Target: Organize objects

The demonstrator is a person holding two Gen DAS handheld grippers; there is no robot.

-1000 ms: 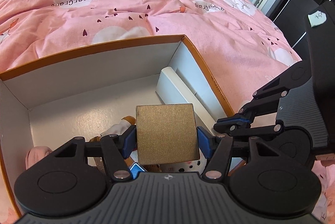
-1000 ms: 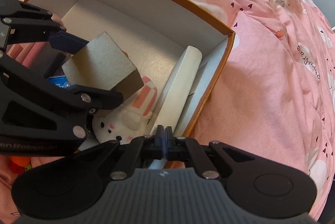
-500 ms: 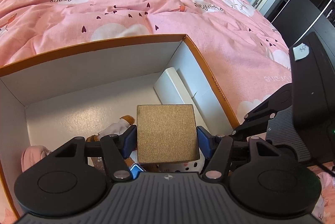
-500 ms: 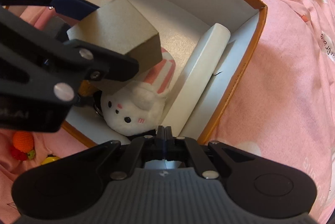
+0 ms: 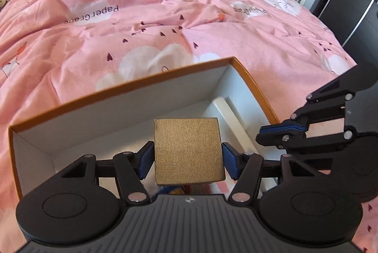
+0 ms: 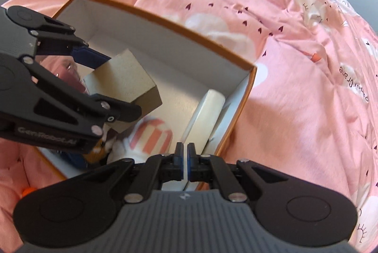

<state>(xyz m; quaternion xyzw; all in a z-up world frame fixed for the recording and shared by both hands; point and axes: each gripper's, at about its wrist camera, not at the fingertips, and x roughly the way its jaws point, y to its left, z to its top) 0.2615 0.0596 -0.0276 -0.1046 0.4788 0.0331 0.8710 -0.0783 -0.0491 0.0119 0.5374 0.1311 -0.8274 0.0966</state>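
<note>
The left hand-held gripper (image 5: 188, 159) clamps a tan cube-shaped box (image 5: 188, 150) by its left and right sides, its flat face up toward the camera, with no clear long axis, held above the open orange-rimmed box (image 5: 122, 87) on the pink bed cover (image 5: 165, 23). Inside, a white slab (image 6: 208, 111) lies along the right wall, and a striped plush toy (image 6: 151, 137) is near, blurred and partly hidden. The right hand-held gripper (image 6: 184, 159), pinched together and empty, hovers at the near right corner.

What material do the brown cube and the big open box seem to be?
Brown cube: probably cardboard or paper-wrapped; matte, finely grained faces, sharp edges. Big open box: likely paperboard; thin stiff walls, matte white inside, orange rim and outside.
</note>
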